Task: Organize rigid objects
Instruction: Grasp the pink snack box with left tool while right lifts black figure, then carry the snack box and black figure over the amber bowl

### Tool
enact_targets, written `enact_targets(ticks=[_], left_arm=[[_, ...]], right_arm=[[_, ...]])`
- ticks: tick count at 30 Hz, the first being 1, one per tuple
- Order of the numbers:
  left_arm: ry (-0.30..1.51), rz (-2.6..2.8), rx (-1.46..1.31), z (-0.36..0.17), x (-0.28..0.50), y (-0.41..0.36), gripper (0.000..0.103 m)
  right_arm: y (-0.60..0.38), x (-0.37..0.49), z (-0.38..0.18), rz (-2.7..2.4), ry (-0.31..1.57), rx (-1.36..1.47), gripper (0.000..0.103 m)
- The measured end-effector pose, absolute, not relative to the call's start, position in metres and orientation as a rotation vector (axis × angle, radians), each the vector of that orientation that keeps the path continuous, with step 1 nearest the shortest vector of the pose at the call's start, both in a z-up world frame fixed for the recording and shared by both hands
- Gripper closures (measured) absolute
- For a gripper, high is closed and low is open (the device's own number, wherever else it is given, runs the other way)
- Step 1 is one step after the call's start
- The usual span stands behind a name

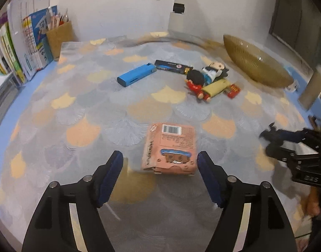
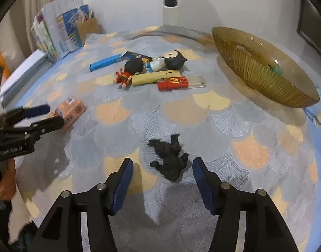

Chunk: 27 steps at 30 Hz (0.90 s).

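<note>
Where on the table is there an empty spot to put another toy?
Bare cloth lies between the pink box and the black figure, and wide on the left between the books and the blue box. It is crowded in the toy pile beside the amber bowl.

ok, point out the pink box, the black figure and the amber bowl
pink box (image 1: pixel 170 147): left wrist view, top face.
black figure (image 2: pixel 169 157): right wrist view, torso.
amber bowl (image 2: pixel 254 67): right wrist view, ribbed outer wall.
</note>
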<state>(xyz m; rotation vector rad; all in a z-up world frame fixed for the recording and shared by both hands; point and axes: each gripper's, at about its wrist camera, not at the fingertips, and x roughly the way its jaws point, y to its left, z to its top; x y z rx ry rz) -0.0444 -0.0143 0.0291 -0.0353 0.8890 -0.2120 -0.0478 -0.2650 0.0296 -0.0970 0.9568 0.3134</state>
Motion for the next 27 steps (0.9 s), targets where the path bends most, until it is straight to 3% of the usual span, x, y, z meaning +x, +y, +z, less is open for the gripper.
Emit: enact_targets(ticks=[7, 8, 9, 10, 16, 27], left_arm=[[0.918, -0.194, -0.019, 0.020, -0.040, -0.026, 0.033], [0.921, -0.193, -0.023, 0.019, -0.039, -0.028, 0.044], [0.921, -0.177, -0.009, 0.018, -0.037, -0.031, 0.053], [0.915, -0.166, 0.009, 0.019, -0.037, -0.034, 0.063], [0.827, -0.265, -0.034, 0.050, -0.039, -0.031, 0.066], [0.550, -0.451, 0.062, 0.179, 0.007, -0.098, 0.066]], right_arm=[[-0.255, -0.042, 0.028, 0.224, 0.941, -0.152, 0.050], [-0.255, -0.041, 0.028, 0.209, 0.938, -0.141, 0.055], [-0.254, -0.041, 0.029, 0.198, 0.933, -0.139, 0.070], [-0.252, -0.041, 0.030, 0.195, 0.931, -0.141, 0.070], [-0.262, -0.049, 0.049, 0.227, 0.887, -0.088, 0.070], [-0.346, -0.041, 0.175, 0.019, 0.602, -0.043, 0.070]])
